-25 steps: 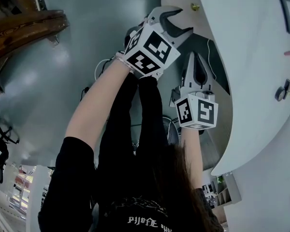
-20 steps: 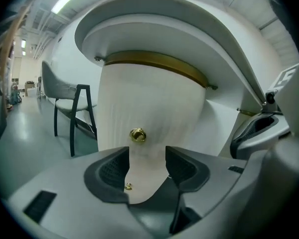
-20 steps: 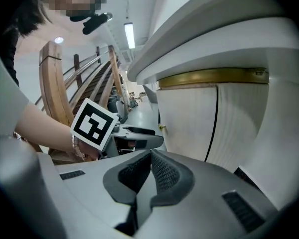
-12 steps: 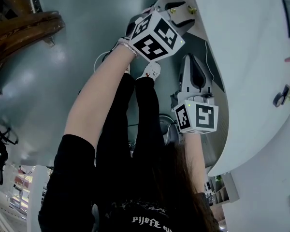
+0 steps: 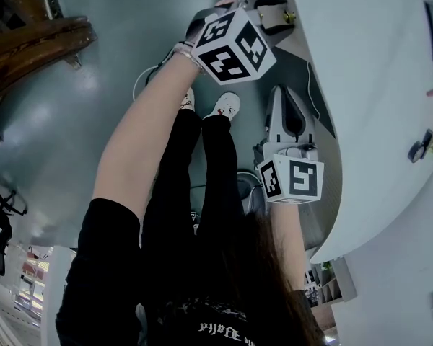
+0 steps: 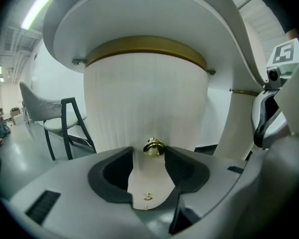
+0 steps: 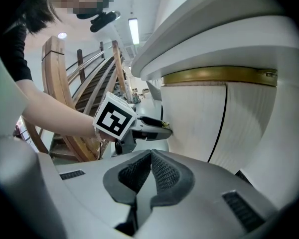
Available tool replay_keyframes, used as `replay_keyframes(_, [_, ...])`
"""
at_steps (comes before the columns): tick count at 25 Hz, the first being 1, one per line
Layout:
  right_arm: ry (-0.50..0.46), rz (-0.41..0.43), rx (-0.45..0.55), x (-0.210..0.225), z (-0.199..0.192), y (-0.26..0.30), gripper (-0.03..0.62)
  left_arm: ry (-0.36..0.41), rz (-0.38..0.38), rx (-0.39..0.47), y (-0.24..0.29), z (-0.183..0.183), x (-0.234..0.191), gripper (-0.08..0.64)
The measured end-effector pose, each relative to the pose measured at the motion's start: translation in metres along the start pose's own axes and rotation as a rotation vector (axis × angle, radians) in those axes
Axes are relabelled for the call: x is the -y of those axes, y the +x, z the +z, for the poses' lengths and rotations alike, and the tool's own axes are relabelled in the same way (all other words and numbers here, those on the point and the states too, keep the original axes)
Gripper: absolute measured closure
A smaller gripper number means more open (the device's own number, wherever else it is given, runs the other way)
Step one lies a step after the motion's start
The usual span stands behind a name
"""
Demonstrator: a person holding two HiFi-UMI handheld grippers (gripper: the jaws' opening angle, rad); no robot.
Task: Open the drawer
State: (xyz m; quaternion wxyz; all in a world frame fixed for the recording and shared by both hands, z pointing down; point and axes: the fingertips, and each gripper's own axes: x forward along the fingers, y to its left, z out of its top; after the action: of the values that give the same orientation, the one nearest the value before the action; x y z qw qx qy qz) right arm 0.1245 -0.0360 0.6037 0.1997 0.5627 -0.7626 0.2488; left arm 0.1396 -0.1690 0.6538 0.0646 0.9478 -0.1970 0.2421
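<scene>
The drawer front (image 6: pixel 144 98) is a white, ribbed, curved panel under a brass band (image 6: pixel 144 46), with a small brass knob (image 6: pixel 153 146). My left gripper (image 6: pixel 153 151) has its jaws around that knob. The knob sits between the fingertips, close to the right pad, and a thin gap shows on the left. In the head view the left gripper (image 5: pixel 280 14) reaches the knob (image 5: pixel 289 14) at the top. My right gripper (image 5: pixel 285 92) hangs lower beside the white pedestal, shut and empty, and its pads meet in the right gripper view (image 7: pixel 150 153), where the left gripper (image 7: pixel 164 128) also shows.
A white desktop (image 5: pixel 375 85) overhangs the drawer unit. A black cable (image 7: pixel 219 128) runs down the ribbed wall. A chair with dark legs (image 6: pixel 50 113) stands to the left. A wooden staircase (image 5: pixel 36 42) rises behind. The person's shoes (image 5: pixel 227 105) stand on the grey floor.
The left gripper has moved up and forward to the brass knob, and its wide-open jaws have narrowed around it. The right gripper has barely shifted.
</scene>
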Motion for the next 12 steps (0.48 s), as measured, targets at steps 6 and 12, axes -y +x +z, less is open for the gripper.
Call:
replay_keyframes(6, [-0.003, 0.005, 0.001, -0.0042, 0.0014, 0.0041, 0.566, -0.013, 0.028, 0.025, -0.0036, 0.0041, -0.0025, 0.360])
replay_keyframes(12, [-0.006, 0.003, -0.006, -0.0011, -0.0002, 0.0033, 0.566, -0.001, 0.044, 0.054, -0.0052, 0.0079, 0.0018, 0.388])
